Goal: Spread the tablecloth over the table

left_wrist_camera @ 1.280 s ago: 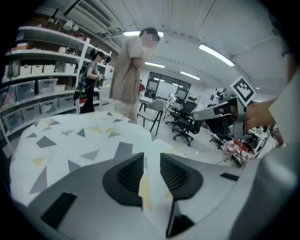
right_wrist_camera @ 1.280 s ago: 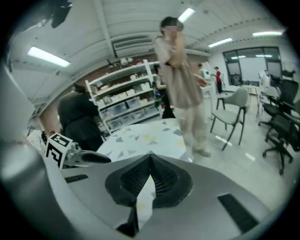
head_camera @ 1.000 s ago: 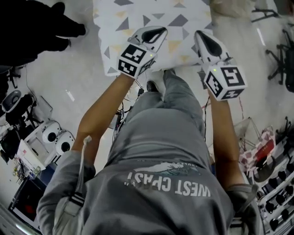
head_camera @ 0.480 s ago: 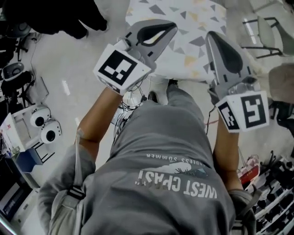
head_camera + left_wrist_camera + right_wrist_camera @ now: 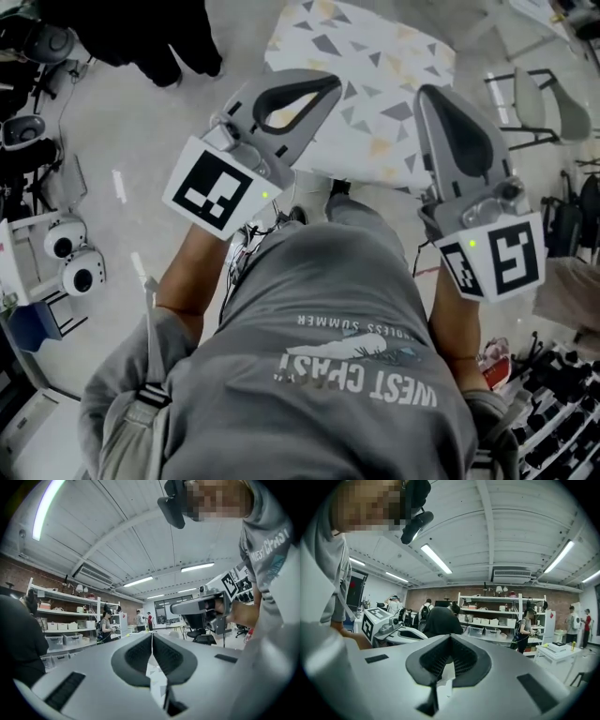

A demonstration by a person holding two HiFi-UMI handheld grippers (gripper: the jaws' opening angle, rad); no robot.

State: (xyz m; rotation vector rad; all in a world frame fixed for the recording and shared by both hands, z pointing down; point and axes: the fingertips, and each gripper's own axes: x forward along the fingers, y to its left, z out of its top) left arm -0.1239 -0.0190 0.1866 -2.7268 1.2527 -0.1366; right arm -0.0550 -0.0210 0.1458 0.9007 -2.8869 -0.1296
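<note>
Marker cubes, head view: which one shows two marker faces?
The cube on the right gripper: two patterned faces show. The cube on the left gripper shows only one, tilted.

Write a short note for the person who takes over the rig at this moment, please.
left hand-held gripper: shut on the tablecloth, at its near edge.
right hand-held gripper: shut on the same edge, beside the left one.
The tablecloth stretches ahead of the person from both grips; the table does not show.
Done: both grips taken, edge raised.
Left: lay the tablecloth flat over the table, then release.
</note>
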